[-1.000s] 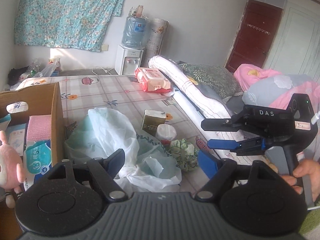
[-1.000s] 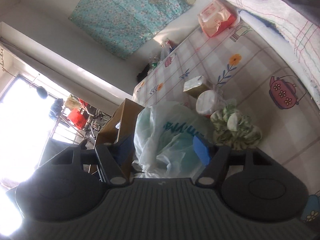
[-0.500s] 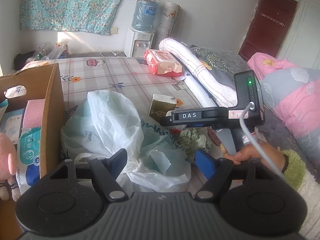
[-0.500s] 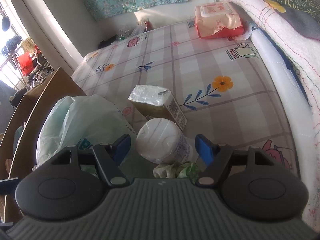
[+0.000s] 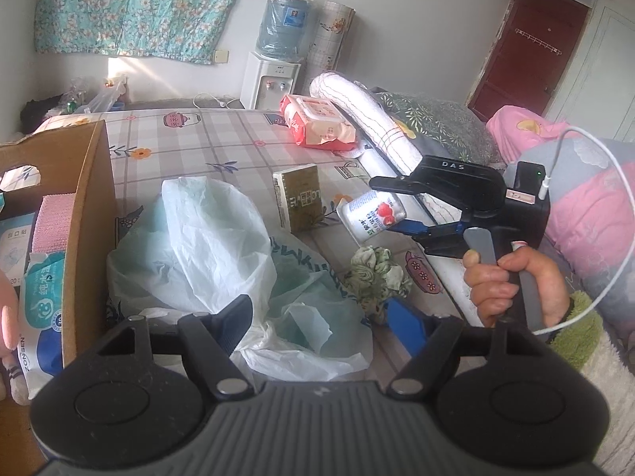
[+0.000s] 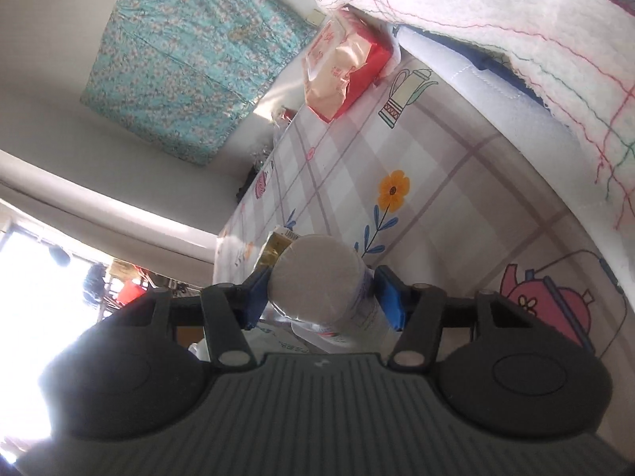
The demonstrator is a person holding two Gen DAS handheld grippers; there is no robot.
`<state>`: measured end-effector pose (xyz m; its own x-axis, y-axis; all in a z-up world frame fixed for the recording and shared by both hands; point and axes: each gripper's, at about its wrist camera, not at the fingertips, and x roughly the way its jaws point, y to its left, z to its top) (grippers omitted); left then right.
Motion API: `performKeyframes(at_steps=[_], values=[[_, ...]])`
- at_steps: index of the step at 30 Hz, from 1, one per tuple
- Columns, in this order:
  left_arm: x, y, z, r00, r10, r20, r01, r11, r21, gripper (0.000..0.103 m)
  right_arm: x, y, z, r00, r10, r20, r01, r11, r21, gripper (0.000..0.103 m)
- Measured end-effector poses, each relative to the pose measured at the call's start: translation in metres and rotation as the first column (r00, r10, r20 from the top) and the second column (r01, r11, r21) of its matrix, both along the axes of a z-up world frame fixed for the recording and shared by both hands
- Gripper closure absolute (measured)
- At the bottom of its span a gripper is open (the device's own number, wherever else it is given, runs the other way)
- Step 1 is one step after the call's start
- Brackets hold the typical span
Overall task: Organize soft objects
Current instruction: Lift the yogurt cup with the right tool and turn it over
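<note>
My right gripper (image 5: 383,206) (image 6: 321,297) has a white round pack with a strawberry print (image 5: 371,214) (image 6: 317,281) between its blue pads. The jaws are closing and both pads touch the pack's sides. The pack is tilted above the flowered bedsheet (image 5: 222,139). My left gripper (image 5: 317,313) stands open over a crumpled pale plastic bag (image 5: 206,246), with nothing between its fingers. A green crumpled cloth (image 5: 375,273) lies just beyond its right finger. A gold-green carton (image 5: 299,198) stands behind the bag.
An open cardboard box (image 5: 89,214) at the left holds a wipes pack (image 5: 41,297), a pink cloth (image 5: 53,218) and a pink plush toy (image 5: 8,317). A red and peach pack (image 5: 317,125) lies further back. Rolled bedding (image 5: 369,127) and pillows line the right side.
The right gripper has rolled onto its side, closed around the white round pack and tipped it up from where it stood by the green cloth. The left gripper has hardly moved.
</note>
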<state>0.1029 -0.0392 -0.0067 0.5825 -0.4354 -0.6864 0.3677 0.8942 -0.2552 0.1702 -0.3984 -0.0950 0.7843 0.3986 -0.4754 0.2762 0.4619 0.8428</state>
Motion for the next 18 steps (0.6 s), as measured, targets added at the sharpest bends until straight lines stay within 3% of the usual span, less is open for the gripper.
performKeyframes(at_steps=[9,15,18], values=[[-0.016,-0.005,0.006,0.999,-0.038,0.022,0.038,0.999,-0.007,0.027,-0.098,0.008,0.025,0.997,0.043,0.069,-0.054,0.986,0.158,0.047],[-0.034,-0.013,0.000,0.996,-0.094,-0.003,0.094,0.995,-0.014,0.027,-0.152,0.034,-0.017,0.995,0.081,-0.055,-0.062,0.956,0.287,0.047],[-0.038,-0.016,-0.009,0.992,-0.112,-0.062,0.110,0.993,-0.034,0.036,-0.168,0.040,-0.042,0.989,0.070,-0.133,-0.027,0.953,0.300,0.047]])
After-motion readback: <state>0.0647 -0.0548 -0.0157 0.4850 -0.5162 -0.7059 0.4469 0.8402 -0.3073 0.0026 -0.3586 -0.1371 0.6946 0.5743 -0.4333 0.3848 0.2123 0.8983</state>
